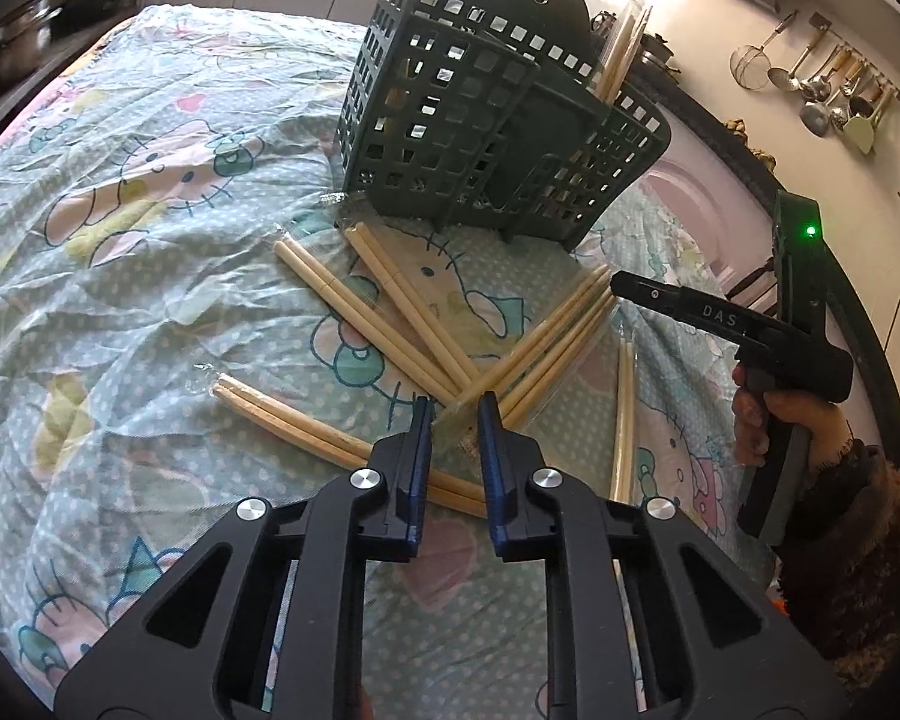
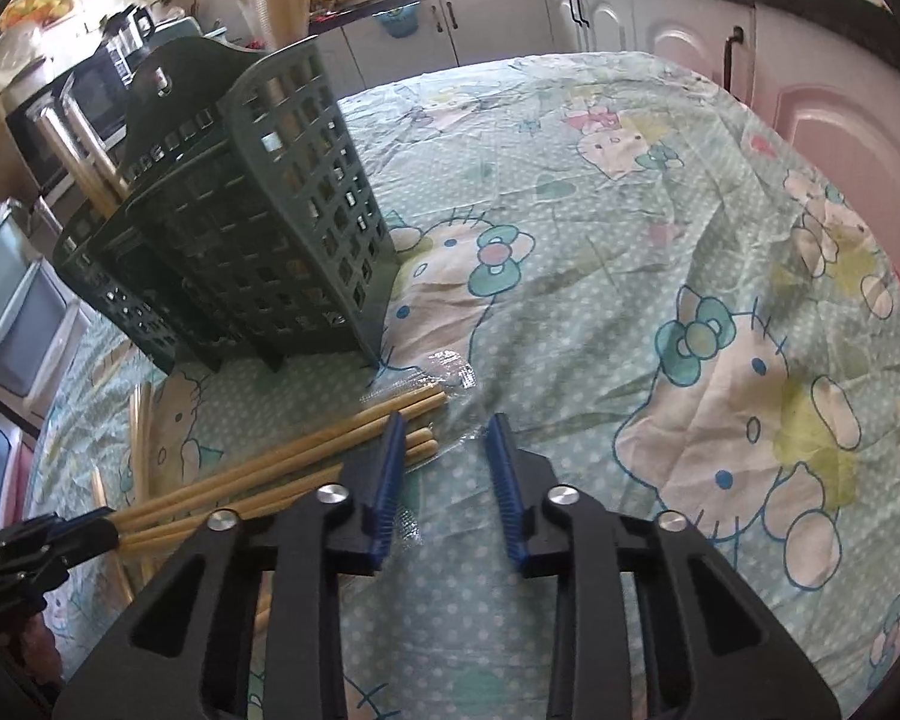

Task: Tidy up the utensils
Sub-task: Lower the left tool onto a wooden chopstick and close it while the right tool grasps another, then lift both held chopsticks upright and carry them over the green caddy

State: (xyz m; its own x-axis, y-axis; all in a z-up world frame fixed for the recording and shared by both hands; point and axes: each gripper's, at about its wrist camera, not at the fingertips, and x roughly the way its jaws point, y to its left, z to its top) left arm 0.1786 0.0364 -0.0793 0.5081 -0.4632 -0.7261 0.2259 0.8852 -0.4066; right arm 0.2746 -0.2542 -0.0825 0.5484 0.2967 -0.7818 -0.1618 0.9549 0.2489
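A dark green slotted utensil holder stands on the cloth, with wrapped chopsticks upright in its far compartment. Several wrapped pairs of bamboo chopsticks lie fanned in front of it. My left gripper is shut on the near end of one bundle. My right gripper stands open at that bundle's other end. The stick tips and clear wrapper lie between its fingers, against the left one. A hand holds its grip.
More loose pairs lie at the left, the near left and the right. A wrinkled cartoon-cat cloth covers the table. Cupboards, a microwave and hanging ladles ring the room.
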